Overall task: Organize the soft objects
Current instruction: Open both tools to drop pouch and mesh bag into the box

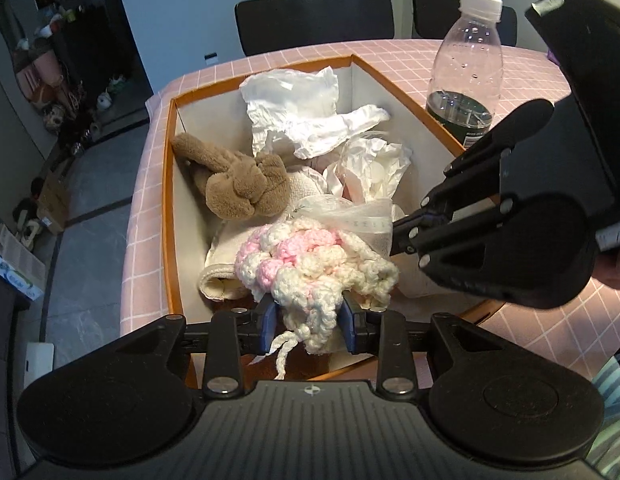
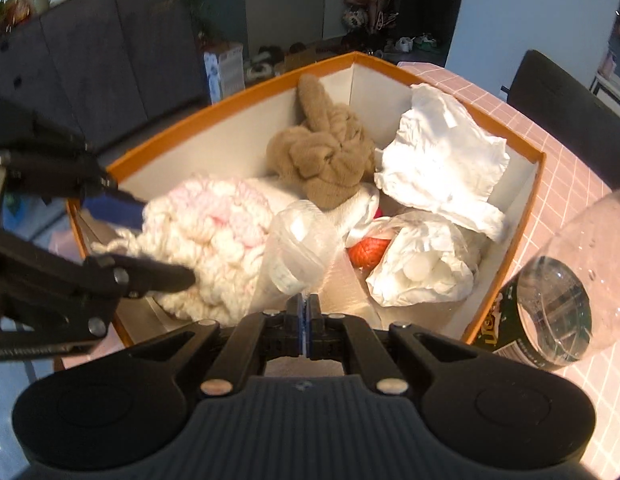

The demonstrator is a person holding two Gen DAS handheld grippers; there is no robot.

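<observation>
Your left claw [image 1: 310,320] pinches the chunky pink-and-cream crochet piece [image 1: 310,264], tilted down over the orange-rimmed box [image 1: 168,200] on the tabletop [image 1: 530,64]. Your right claw [image 2: 304,320], jaws fully together and empty, angles down beside a fuzzy brown plush [image 2: 322,160] and crinkled white paper [image 2: 442,156].

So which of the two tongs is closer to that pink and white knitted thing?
The left. The left tongs have the knitted piece between their blue pads over the orange box. The right tongs are shut and empty, off to its side, above the box.
</observation>
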